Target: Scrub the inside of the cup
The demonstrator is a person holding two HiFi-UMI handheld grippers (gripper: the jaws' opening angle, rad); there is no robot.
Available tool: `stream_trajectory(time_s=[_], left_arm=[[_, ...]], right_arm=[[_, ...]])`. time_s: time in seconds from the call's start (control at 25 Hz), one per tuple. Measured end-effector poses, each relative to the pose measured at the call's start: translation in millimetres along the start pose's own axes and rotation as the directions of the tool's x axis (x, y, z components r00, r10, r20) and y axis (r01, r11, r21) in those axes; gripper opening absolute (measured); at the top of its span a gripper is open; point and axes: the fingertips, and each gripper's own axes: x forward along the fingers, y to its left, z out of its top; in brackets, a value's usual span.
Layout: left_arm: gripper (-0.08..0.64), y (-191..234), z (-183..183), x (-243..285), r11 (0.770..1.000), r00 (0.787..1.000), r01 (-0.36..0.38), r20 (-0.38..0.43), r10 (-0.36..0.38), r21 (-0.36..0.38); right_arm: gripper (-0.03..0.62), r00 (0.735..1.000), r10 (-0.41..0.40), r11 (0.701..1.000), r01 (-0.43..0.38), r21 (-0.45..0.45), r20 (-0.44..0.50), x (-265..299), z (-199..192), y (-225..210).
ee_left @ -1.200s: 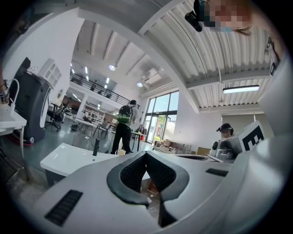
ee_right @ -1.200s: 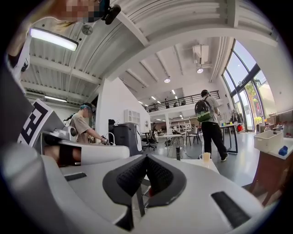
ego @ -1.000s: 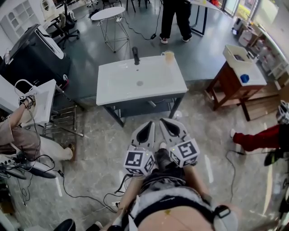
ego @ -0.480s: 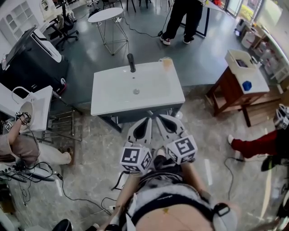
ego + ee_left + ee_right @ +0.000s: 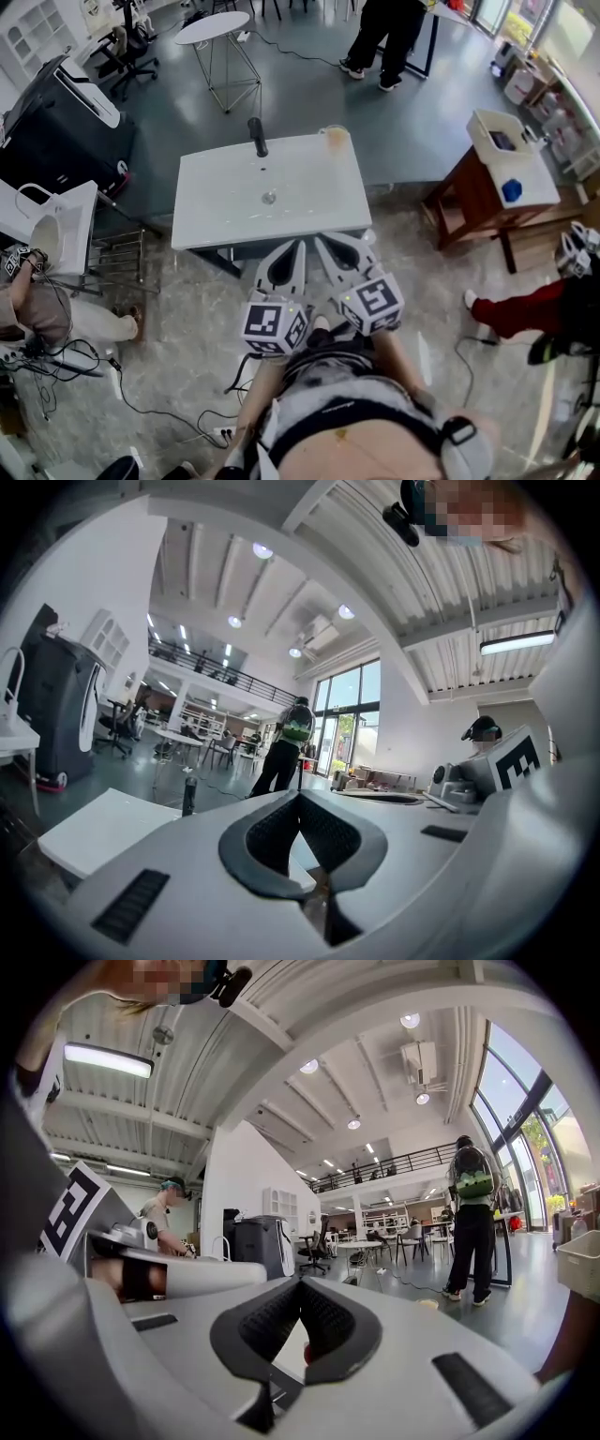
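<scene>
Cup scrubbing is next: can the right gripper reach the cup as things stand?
Probably not yet. The cup stands at the far edge of the sink top; the right gripper, shut, is at its near edge. Nothing blocks the top between.

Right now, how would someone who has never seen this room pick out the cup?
Start at the white sink counter in the middle of the room. A dark tap stands at its far edge; the cup sits right of it, near the far right corner. It is small and yellowish, the only loose thing on the counter.
</scene>
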Motion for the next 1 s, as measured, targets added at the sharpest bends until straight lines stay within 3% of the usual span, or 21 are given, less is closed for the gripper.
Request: stream_trajectory(time_s=[0.48, 1.0], left_arm=[[0.015, 17.5, -10.3, 29.6, 0.999, 0.999, -0.032, -0.028, 0.031, -0.024], [0.015, 77.2, 13.6, 103.8, 0.995, 0.995, 0.098, -0.031, -0.099, -0.014]], right_arm=[[0.002, 1.0, 0.009, 1.0, -0.009, 0.025, -0.026, 21.6, -10.8, -27.6], [0.002, 0.991, -0.131, 0.991, 0.131, 0.008, -0.008, 95.4, -0.6, -72.9]])
